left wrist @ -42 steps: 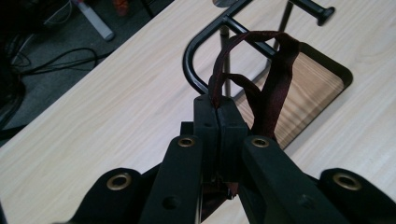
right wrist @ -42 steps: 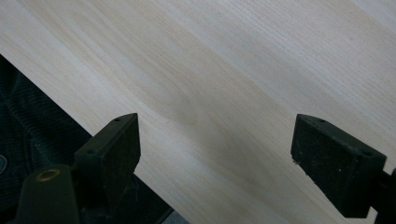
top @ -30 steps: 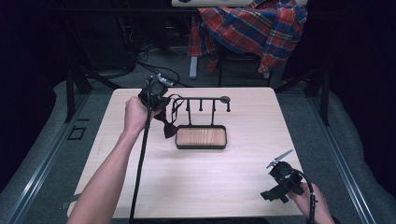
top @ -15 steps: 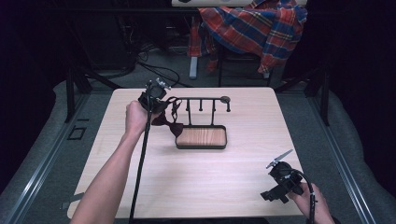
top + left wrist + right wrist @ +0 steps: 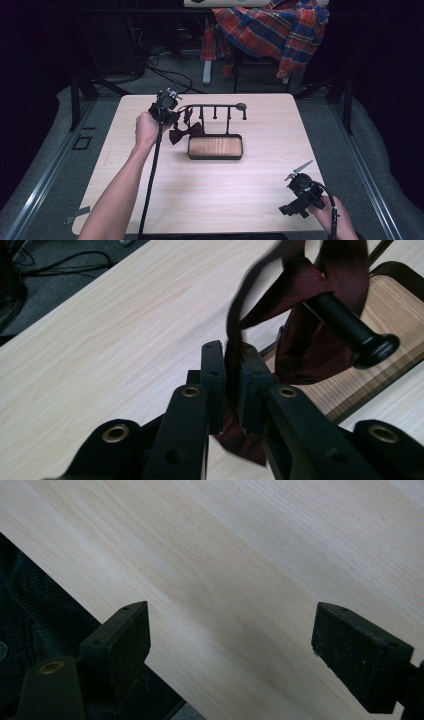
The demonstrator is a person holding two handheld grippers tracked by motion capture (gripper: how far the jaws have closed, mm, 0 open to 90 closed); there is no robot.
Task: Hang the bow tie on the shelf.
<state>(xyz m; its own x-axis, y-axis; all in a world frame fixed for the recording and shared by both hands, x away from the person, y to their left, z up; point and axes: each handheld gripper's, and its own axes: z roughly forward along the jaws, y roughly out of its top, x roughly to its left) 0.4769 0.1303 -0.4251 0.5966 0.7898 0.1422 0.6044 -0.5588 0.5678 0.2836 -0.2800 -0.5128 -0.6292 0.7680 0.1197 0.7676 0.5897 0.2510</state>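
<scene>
Left gripper [image 5: 230, 385], jaws pinched on a maroon bow tie [image 5: 186, 132], holds its strap looped over the rack [image 5: 216, 107]; right gripper [image 5: 230, 645] gapes empty above the table [image 5: 225, 195].

Black left gripper [image 5: 230, 385], brass-ringed screw holes, black trailing cable, bare forearms

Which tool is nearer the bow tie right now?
Left. The left tool is shut on the dark red bow tie at the left end of the black rack. The right tool is open, far off near the table's front right corner.
</scene>
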